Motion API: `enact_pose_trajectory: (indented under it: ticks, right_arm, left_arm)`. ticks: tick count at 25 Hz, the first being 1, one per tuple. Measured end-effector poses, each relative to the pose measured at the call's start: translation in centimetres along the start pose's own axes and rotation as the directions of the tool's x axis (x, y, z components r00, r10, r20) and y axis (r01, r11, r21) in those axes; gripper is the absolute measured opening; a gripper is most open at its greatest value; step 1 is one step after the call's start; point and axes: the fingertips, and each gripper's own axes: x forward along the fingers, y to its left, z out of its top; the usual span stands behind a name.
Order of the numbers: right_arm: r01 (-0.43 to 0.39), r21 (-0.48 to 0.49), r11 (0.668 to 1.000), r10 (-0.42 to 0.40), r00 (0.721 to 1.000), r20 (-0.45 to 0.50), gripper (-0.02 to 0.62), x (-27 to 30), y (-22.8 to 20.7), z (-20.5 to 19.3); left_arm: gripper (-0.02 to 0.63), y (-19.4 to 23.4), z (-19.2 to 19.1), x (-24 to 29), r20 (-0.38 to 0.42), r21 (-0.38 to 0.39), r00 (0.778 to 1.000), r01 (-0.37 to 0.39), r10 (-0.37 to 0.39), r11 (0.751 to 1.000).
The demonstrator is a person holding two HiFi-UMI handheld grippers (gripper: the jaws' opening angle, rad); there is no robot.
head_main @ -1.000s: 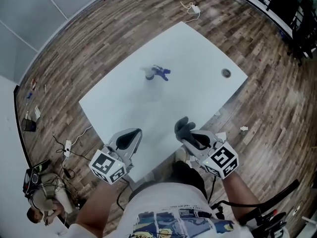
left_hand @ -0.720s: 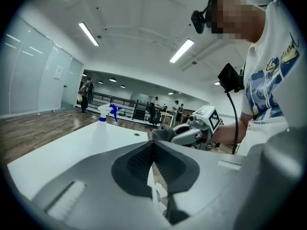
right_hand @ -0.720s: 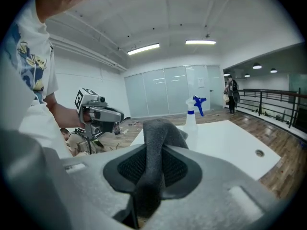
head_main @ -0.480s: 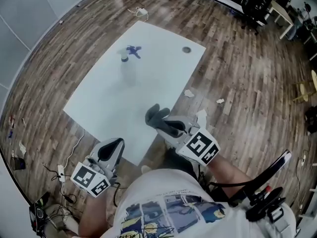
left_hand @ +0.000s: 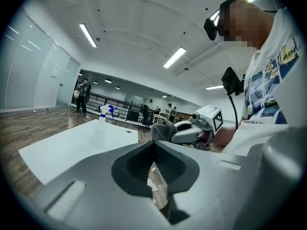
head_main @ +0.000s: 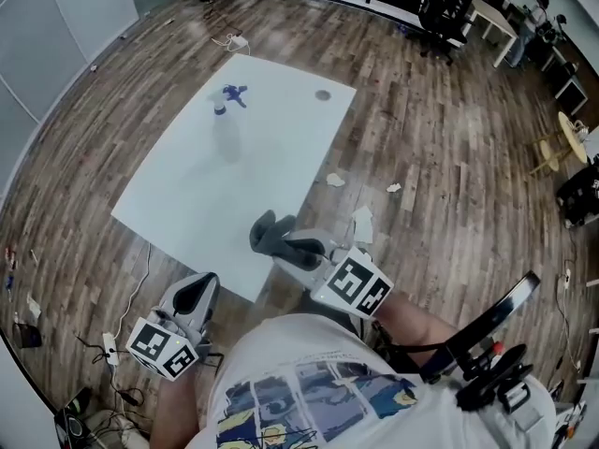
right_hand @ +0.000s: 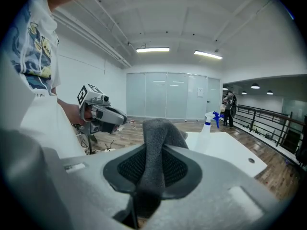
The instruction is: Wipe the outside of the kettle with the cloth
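Observation:
A grey cloth (head_main: 265, 235) is pinched in my right gripper (head_main: 285, 247), which hangs over the near corner of the white table (head_main: 187, 204). In the right gripper view the cloth (right_hand: 159, 138) stands up out of the shut jaws of that gripper (right_hand: 153, 171). My left gripper (head_main: 198, 288) is shut on nothing, off the table's near edge and close to the person's body. In the left gripper view its jaws (left_hand: 154, 166) meet, with the right gripper (left_hand: 192, 131) and cloth beyond them. No kettle shows in any view.
A clear spray bottle with a blue head (head_main: 225, 101) stands at the table's far side, near a round cable hole (head_main: 323, 94). Paper scraps (head_main: 335, 180) lie on the wooden floor to the right. Cables and a power strip (head_main: 110, 346) lie at the lower left. Desks and chairs stand at the far right.
Both grippers have drawn back from the table toward the person; the left one has left the table's edge. The view has swung, so the table sits farther off. The cloth stays gripped.

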Motion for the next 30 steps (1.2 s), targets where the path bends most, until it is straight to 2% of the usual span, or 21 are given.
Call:
enact_pose_trajectory:
  ticks: [10, 30]
  right_arm:
    - [0.002, -0.043, 0.999, -0.003, 1.0, -0.013, 0.075, -0.5, 1.7, 0.3]
    - [-0.004, -0.036, 0.999, 0.003, 0.999, -0.042, 0.075, 0.4, -0.5, 0.1]
  left_arm:
    - [0.001, 0.0, -1.7, -1.2, 0.003, -0.006, 1.0, -0.015, 0.015, 1.0]
    - [0.002, 1.3, -1.8, 1.4, -0.021, -0.026, 1.0, 0.001, -0.001, 1.0]
